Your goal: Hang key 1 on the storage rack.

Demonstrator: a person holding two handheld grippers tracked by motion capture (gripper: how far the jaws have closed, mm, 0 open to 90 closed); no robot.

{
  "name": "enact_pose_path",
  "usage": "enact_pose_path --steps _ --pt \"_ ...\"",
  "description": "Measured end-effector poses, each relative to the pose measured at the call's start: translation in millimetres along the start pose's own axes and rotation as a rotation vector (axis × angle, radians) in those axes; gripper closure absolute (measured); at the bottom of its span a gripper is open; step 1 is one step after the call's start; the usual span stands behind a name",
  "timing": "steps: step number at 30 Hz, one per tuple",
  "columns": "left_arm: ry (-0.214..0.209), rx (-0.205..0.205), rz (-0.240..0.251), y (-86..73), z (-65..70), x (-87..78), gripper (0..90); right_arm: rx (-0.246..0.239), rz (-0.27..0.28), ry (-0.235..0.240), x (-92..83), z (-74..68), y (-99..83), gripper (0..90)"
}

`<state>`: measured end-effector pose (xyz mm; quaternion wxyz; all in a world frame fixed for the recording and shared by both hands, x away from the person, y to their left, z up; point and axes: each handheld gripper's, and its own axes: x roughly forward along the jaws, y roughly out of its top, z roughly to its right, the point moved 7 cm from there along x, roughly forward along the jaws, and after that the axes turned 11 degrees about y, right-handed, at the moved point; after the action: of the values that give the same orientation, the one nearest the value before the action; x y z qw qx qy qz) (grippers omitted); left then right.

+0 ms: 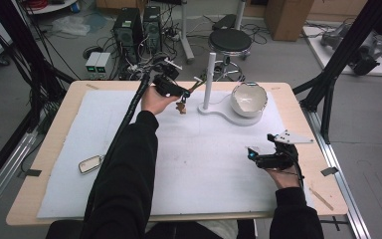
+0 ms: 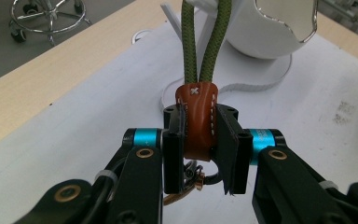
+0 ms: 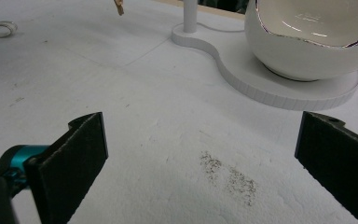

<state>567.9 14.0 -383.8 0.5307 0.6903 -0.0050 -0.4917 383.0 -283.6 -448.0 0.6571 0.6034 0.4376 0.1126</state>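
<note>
Left claw (image 2: 199, 149) pads clamped on brown leather keychain tab (image 2: 196, 119).

Perhaps a metal tag (image 1: 90, 164), black stool (image 1: 230, 40).

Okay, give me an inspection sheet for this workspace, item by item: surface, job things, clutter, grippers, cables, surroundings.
Surface: wooden table with a white mat; a dark smudge on the mat.
Job's things: brown leather tab on a green cord; white stand with a post; white bowl on the stand's base.
Clutter: small flat tag on the mat's left side.
Grippers: left gripper shut on the leather tab, raised near the post; right gripper open, low over the mat.
Cables: black cable along the left arm.
Surroundings: stool, computer towers, cardboard box, loose floor wiring.
</note>
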Motion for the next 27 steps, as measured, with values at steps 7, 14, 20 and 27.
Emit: enact_pose_path --steps 7,14,20,27 --pt "0.038 0.049 -0.058 -6.1 2.8 6.2 68.4 -0.004 0.0 -0.002 -1.2 0.5 -0.3 1.3" --pt "0.045 0.026 -0.059 -4.7 -0.7 0.9 46.0 -0.004 -0.001 -0.004 -1.7 0.6 -0.7 1.3" --pt "0.063 0.043 -0.097 -8.5 0.8 -4.3 18.0 0.006 -0.002 -0.002 -2.2 -0.2 -0.7 1.4" --pt "0.08 0.055 -0.072 -11.9 4.0 -13.5 1.7 0.007 -0.001 -0.006 -3.4 -0.4 -0.5 1.4"
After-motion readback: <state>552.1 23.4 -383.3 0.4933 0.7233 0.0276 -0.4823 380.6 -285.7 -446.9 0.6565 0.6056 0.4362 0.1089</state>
